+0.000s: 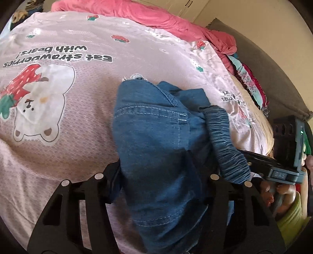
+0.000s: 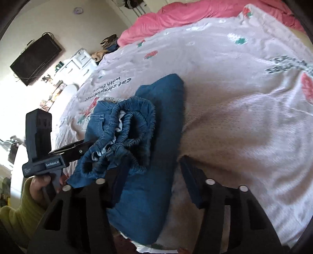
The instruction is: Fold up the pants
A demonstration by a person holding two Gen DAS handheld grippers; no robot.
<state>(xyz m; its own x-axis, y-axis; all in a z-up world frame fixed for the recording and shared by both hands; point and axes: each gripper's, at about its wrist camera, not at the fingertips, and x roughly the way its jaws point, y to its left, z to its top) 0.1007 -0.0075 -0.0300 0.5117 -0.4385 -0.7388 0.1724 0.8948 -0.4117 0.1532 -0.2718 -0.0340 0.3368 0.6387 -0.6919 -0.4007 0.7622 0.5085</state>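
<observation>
Left tongs (image 1: 162, 175) straddle the pants (image 1: 156, 140); whether they pinch the denim cannot be told. Right tongs (image 2: 150, 170) stand open, the elastic waistband (image 2: 125, 132) just ahead. Flatten the waistband on the bed (image 2: 234, 97) before folding.

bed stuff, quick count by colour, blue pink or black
blue: 1, the denim pants
pink: 2, the pale printed blanket and the darker pink cover behind it
black: 2, the left gripper shut on the pants and the right gripper open
total: 5
</observation>
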